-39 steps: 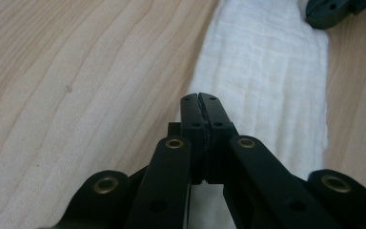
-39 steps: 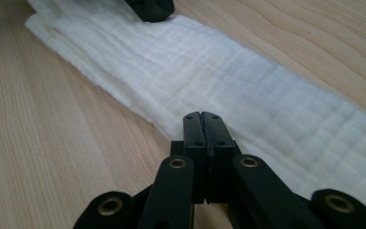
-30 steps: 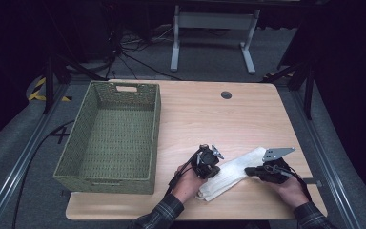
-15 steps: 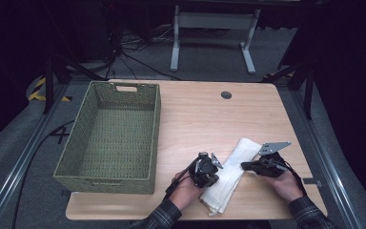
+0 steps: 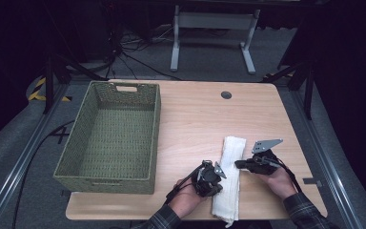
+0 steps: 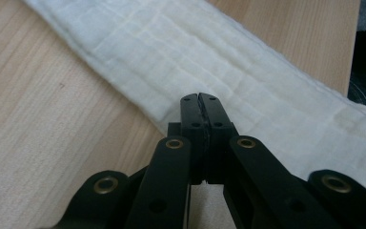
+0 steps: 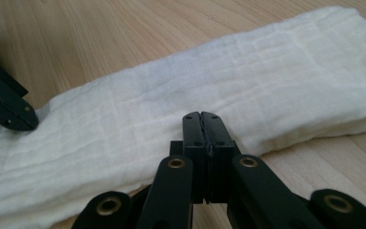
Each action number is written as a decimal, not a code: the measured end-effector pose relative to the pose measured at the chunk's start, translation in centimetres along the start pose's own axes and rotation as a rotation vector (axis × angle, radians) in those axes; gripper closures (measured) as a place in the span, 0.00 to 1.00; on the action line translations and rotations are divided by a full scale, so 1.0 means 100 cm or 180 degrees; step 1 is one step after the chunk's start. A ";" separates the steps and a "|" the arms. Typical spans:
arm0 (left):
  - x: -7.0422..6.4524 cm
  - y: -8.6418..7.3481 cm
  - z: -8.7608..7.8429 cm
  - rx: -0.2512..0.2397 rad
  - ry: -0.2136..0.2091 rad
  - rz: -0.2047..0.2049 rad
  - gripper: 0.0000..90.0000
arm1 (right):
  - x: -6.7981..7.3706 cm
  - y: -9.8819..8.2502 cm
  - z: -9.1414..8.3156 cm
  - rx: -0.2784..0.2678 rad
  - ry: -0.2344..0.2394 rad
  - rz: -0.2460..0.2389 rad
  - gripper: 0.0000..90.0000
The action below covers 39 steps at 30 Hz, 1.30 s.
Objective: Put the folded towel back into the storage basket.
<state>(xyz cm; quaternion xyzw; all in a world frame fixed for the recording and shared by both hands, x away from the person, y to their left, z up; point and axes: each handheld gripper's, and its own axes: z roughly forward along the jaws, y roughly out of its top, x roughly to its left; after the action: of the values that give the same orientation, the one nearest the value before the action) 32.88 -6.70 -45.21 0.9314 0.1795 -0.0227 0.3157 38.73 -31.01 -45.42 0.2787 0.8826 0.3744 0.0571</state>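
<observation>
A white cloth (image 5: pixel 231 150), folded into a long strip, lies lengthwise near the table's front edge. My left gripper (image 5: pixel 219 182) is at the strip's left side, jaws shut, tips resting at the cloth's edge (image 6: pixel 248 81) with nothing pinched. In its own view the left gripper (image 6: pixel 201 98) shows closed tips over the fabric. My right gripper (image 5: pixel 238 164) comes from the right, also shut, its tips (image 7: pixel 202 117) lying on the cloth (image 7: pixel 267 81). Part of the left gripper (image 7: pixel 5 105) shows across the strip in the right gripper view.
A green woven basket (image 5: pixel 157 119) stands empty on the left half of the wooden table (image 5: pixel 200 119). A round cable hole (image 5: pixel 226 95) sits near the far edge. Table frames and cables lie on the floor beyond.
The cloth has swung from a slant to nearly straight front-to-back. The right gripper moved left with it; the left gripper drew slightly toward the front edge. Both stayed shut.
</observation>
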 end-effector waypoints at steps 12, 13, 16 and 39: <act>0.004 0.001 -0.003 -0.0147 -0.0080 0.0004 0.94 | 0.001 0.004 -0.008 -0.0114 0.0092 -0.0044 0.94; 0.005 0.000 -0.006 -0.0138 -0.0052 0.0006 0.92 | 0.001 0.004 -0.011 -0.0153 0.0115 -0.0050 0.92; 0.012 -0.003 -0.016 -0.0248 0.0025 -0.0052 0.87 | 0.006 0.005 -0.018 -0.0205 0.0160 -0.0116 0.85; 0.043 -0.030 -0.031 -0.0315 0.0354 -0.0300 0.32 | 0.075 0.000 0.005 0.0088 0.0636 -0.0910 0.18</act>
<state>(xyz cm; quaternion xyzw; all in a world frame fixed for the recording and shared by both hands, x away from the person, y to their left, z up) 35.62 -1.27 -45.17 0.9051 0.2414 0.0231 0.3494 32.61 -26.73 -44.94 0.1125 0.9196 0.3760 0.0179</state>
